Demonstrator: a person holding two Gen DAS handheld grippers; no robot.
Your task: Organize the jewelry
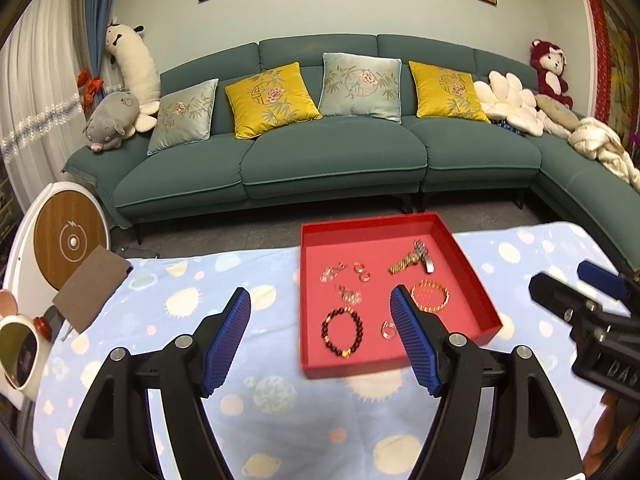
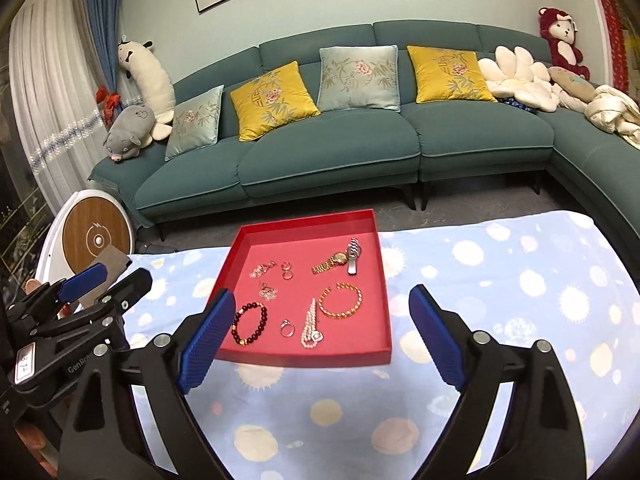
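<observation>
A red tray point(image 2: 376, 354) point(image 1: 486, 312) lies on a blue spotted cloth. In it are a dark bead bracelet point(image 2: 250, 324) point(image 1: 343, 332), a gold chain bracelet point(image 2: 341, 300) point(image 1: 430, 295), a gold watch point(image 2: 331, 263) point(image 1: 404, 264), a silver watch point(image 2: 353, 256), a pearl piece point(image 2: 311, 325), a ring point(image 2: 287, 328) point(image 1: 388, 329) and small earrings point(image 2: 266, 280) point(image 1: 344, 280). My left gripper point(image 1: 320, 310) is open above the tray's near left side, nothing between its fingers. My right gripper point(image 2: 322, 308) is open near the tray's front edge, holding nothing.
The cloth-covered table point(image 2: 520, 300) ends before a grey floor and a teal sofa point(image 2: 320, 152) with cushions. A brown card point(image 1: 92, 292) and a round white-and-wood device point(image 1: 68, 240) sit at the left. A white mug point(image 1: 20, 344) is at the far left.
</observation>
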